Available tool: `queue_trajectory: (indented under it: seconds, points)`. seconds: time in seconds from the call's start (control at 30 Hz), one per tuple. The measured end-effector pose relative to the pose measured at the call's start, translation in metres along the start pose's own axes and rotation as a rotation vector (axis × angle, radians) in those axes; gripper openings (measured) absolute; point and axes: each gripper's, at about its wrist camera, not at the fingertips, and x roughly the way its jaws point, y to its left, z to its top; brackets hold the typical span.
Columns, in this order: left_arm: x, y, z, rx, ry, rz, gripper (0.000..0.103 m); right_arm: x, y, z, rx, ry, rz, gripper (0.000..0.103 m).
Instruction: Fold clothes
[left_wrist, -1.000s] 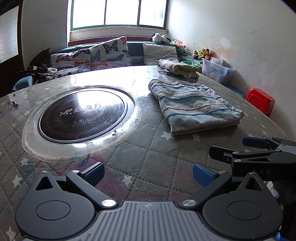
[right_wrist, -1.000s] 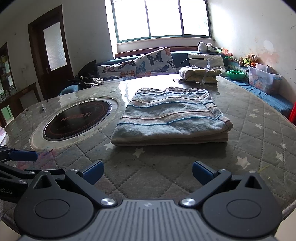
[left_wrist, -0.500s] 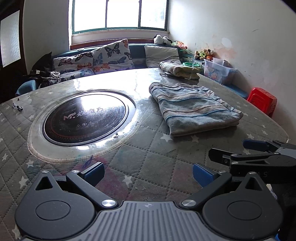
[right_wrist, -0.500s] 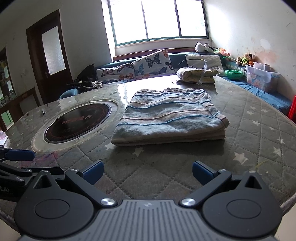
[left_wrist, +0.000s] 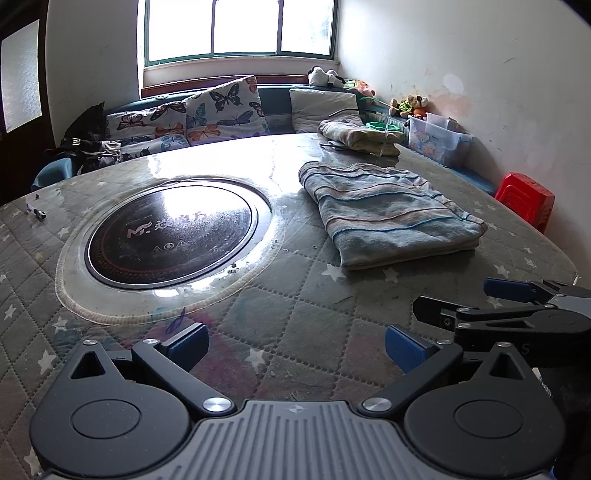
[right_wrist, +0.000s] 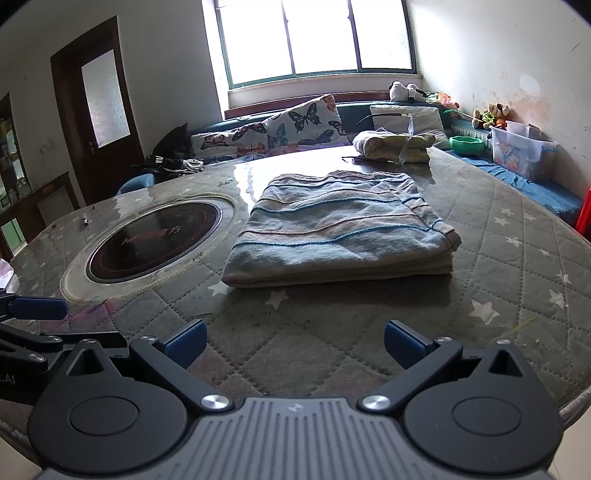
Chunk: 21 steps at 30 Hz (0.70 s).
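Left hand-held gripper (left_wrist: 295, 341): blue-padded fingers spread wide with nothing between them, low over the near edge of the worktop.
Right hand-held gripper (right_wrist: 293, 338): fingers likewise wide apart and empty, low over the near edge, pointing at the folded garment; in the left wrist view it shows at the right edge, side-on.
Folded garment (right_wrist: 341, 230): a blue-grey piece with thin teal and pinkish stripes, folded into a flat, layered rectangle; it lies on the worktop ahead of the right hand-held gripper, apart from both grippers, just right of the round inset.
Second bundle (right_wrist: 393, 146): a pale, yellowish folded cloth at the far side of the worktop, beyond the striped garment and not touching it.
Worktop (left_wrist: 280, 325): quilted grey cover with white stars under a glossy clear sheet.
Round inset (left_wrist: 170, 238): a black glass disc with white lettering, set in the worktop left of the garment, bright with window glare.
Surroundings: butterfly-print cushions (left_wrist: 207, 112) on a bench under the window, a clear storage box (left_wrist: 439, 140) by the right wall, a red stool (left_wrist: 524, 197) beside it.
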Motion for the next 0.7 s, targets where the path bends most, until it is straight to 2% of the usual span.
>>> queue_trajectory:
  seconds: [0.7]
  points:
    - [0.010, 0.001, 0.003, -0.001, 0.022, -0.012, 0.103, 0.012, 0.000, 0.003, -0.012, 0.022, -0.002, 0.103]
